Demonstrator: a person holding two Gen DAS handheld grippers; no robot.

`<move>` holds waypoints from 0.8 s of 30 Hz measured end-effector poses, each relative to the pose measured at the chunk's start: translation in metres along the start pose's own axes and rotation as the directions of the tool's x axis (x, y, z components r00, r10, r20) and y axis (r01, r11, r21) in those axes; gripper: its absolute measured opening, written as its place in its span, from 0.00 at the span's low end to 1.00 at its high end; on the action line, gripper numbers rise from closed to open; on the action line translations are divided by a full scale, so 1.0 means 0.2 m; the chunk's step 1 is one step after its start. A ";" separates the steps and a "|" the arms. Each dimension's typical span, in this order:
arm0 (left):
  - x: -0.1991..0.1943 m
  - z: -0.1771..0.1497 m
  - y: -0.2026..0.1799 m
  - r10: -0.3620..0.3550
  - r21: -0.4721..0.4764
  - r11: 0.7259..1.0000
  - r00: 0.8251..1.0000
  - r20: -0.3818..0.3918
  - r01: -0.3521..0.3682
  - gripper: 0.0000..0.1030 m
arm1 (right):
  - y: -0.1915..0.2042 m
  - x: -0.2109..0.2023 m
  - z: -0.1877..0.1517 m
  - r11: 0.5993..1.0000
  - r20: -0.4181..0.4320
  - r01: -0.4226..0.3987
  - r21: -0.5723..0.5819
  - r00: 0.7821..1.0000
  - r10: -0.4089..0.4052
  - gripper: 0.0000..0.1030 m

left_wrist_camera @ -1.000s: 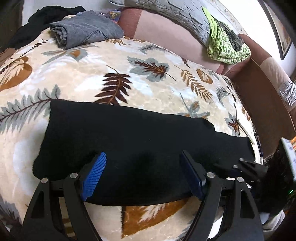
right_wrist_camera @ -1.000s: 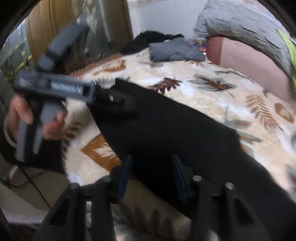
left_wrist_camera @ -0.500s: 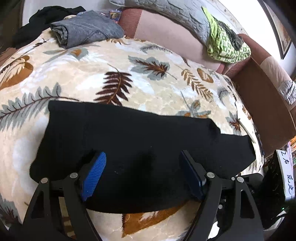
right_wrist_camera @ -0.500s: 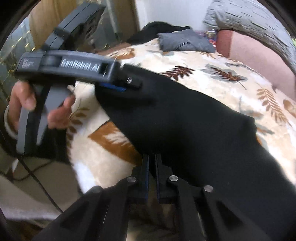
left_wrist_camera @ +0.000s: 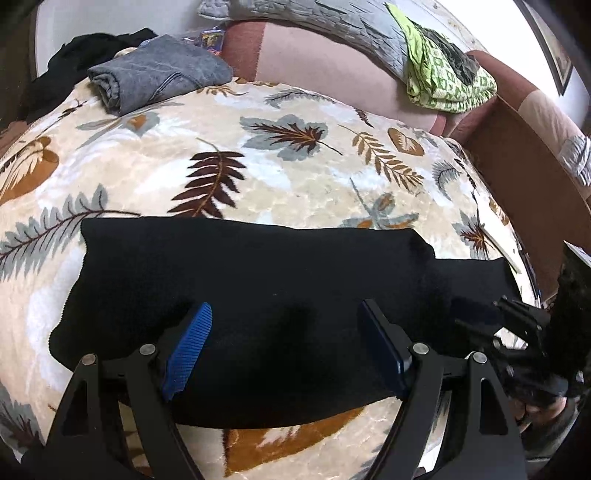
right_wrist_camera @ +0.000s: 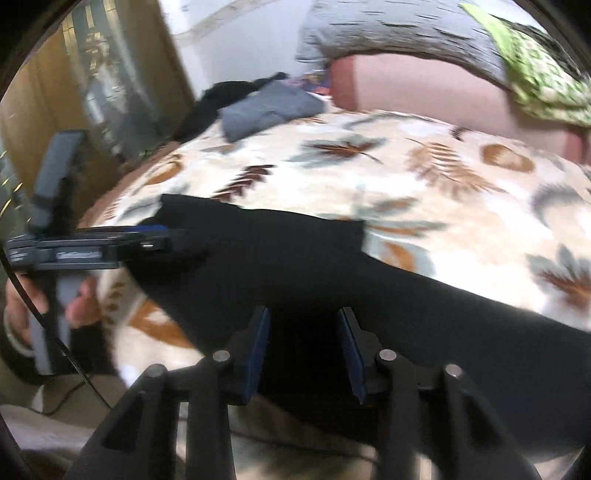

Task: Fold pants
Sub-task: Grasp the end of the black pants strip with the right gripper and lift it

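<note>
The black pants [left_wrist_camera: 258, 280] lie flat and lengthwise across the leaf-patterned blanket [left_wrist_camera: 288, 177]; they also show in the right wrist view [right_wrist_camera: 303, 266]. My left gripper [left_wrist_camera: 284, 347] is open, its blue pads spread wide just above the pants' near edge. My right gripper [right_wrist_camera: 301, 350] is open with a narrower gap, over the near edge of the pants further right; it shows at the right edge of the left wrist view [left_wrist_camera: 517, 325]. The left gripper appears side-on in the right wrist view [right_wrist_camera: 110, 243].
Folded grey jeans [left_wrist_camera: 155, 81] and a black garment [left_wrist_camera: 92, 48] lie at the far left of the bed. A grey quilt [left_wrist_camera: 314, 22] and a green patterned cloth [left_wrist_camera: 443, 81] rest on the pink headboard [left_wrist_camera: 325, 66]. A brown side panel [left_wrist_camera: 524, 177] runs along the right.
My right gripper was open, shut half a second ago, and is open again now, and it has swung to the right. The left gripper stayed open and shifted slightly back.
</note>
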State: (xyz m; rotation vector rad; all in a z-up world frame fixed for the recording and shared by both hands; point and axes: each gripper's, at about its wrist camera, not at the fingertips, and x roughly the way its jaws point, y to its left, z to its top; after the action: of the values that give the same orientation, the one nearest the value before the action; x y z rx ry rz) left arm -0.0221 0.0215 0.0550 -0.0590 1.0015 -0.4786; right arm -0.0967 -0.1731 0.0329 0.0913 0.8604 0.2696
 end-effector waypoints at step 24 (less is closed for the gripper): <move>0.39 0.17 -1.00 -0.276 0.290 0.896 0.933 -0.230 0.337 0.79 | -0.92 -0.62 -0.57 0.806 -0.001 0.185 0.563 0.975 -0.223 0.49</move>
State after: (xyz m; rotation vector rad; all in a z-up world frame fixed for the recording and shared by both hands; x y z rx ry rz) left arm -0.0313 -0.1966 0.0638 0.1276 1.0868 -0.9519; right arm -0.2244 -0.3866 0.0158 0.5536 0.8546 -0.2012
